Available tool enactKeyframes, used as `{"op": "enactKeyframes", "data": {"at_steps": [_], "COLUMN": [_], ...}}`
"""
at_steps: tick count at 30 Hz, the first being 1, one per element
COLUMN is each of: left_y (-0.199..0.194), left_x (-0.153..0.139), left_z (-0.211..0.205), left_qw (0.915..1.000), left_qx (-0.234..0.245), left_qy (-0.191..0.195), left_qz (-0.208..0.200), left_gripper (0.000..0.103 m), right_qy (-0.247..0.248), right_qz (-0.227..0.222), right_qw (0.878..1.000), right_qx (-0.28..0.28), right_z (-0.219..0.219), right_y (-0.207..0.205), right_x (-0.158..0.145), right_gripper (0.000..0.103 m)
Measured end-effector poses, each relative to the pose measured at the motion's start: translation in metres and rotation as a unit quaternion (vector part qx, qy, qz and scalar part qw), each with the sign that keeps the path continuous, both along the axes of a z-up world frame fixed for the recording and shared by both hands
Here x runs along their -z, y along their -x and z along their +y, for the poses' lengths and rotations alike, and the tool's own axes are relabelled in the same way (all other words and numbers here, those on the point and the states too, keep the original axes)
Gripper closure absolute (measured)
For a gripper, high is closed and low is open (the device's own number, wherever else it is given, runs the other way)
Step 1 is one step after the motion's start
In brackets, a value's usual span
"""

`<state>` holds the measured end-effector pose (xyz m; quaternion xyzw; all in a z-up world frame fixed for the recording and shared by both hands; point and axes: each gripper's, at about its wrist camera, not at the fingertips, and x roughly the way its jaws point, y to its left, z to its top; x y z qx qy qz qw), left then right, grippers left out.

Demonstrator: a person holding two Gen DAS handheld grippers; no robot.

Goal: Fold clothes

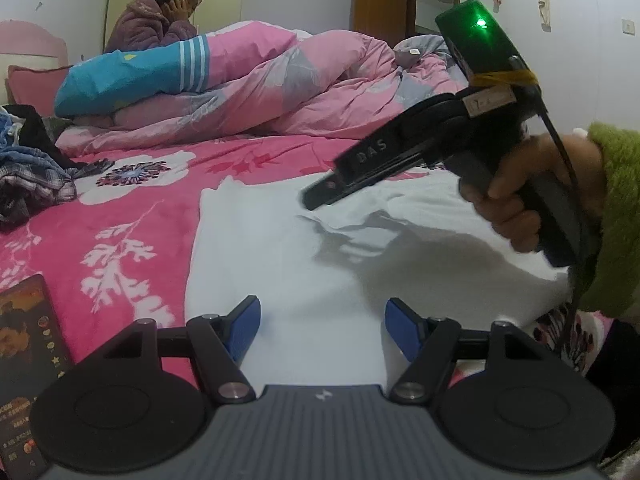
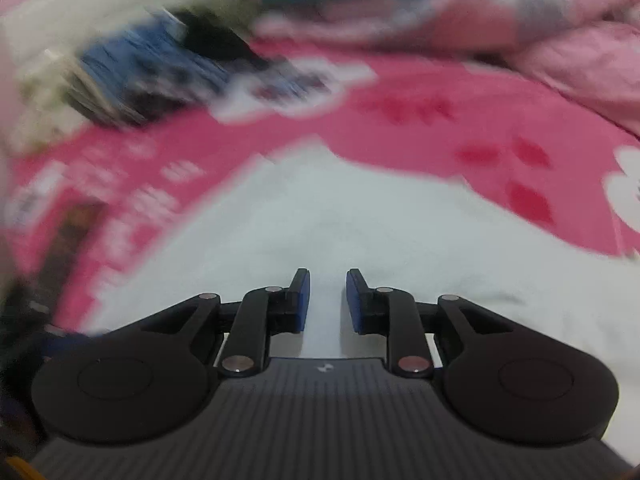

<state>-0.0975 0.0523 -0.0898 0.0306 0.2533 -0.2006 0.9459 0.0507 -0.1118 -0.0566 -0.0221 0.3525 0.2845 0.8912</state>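
The white garment [image 1: 320,240] lies spread and mostly flat on the near part of the bed [image 1: 132,216], its folding apparently unfinished, with left gripper [image 1: 322,330] jaws spread and right gripper [image 2: 328,300] jaws narrowly parted, both empty, while a clothes pile [image 1: 32,176] waits far left.

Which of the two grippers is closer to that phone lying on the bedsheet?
Left. The left gripper hovers just right of the phone; the right gripper hangs farther across the white garment.
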Motion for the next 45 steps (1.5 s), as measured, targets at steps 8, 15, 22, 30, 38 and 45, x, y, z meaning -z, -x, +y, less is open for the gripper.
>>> {"op": "enactKeyframes", "data": {"at_steps": [8,15,22,30,38,45], "left_y": [0.004,-0.017,-0.041,-0.065,-0.067,-0.07], "left_x": [-0.019,-0.023,-0.028,-0.007,-0.009,-0.009], "left_z": [0.003,-0.02,-0.051,-0.062,-0.063,-0.059], "left_qw": [0.9997,0.9996,0.9979,0.9979,0.998,0.9982], "left_qx": [-0.003,0.02,0.054,0.044,0.032,0.028], "left_qy": [0.007,-0.003,-0.029,-0.037,-0.039,-0.031], "left_qz": [-0.021,-0.019,-0.018,0.031,0.038,0.043], "left_gripper": [0.032,0.032,0.032,0.031,0.028,0.026], "right_qy": [-0.015,-0.039,0.011,0.025,0.003,0.006], "right_qz": [-0.018,-0.067,-0.134,-0.127,-0.123,-0.075], "right_qw": [1.0,0.991,0.986,0.983,0.971,0.975], "right_qx": [-0.001,0.107,0.102,0.13,0.205,0.208], "right_z": [0.001,-0.087,-0.085,-0.131,-0.194,-0.218], "right_y": [0.009,0.074,0.115,0.16,0.113,0.144], "right_x": [0.01,0.001,0.034,0.044,0.016,0.029], "right_gripper": [0.072,0.062,0.051,0.042,0.044,0.058]}}
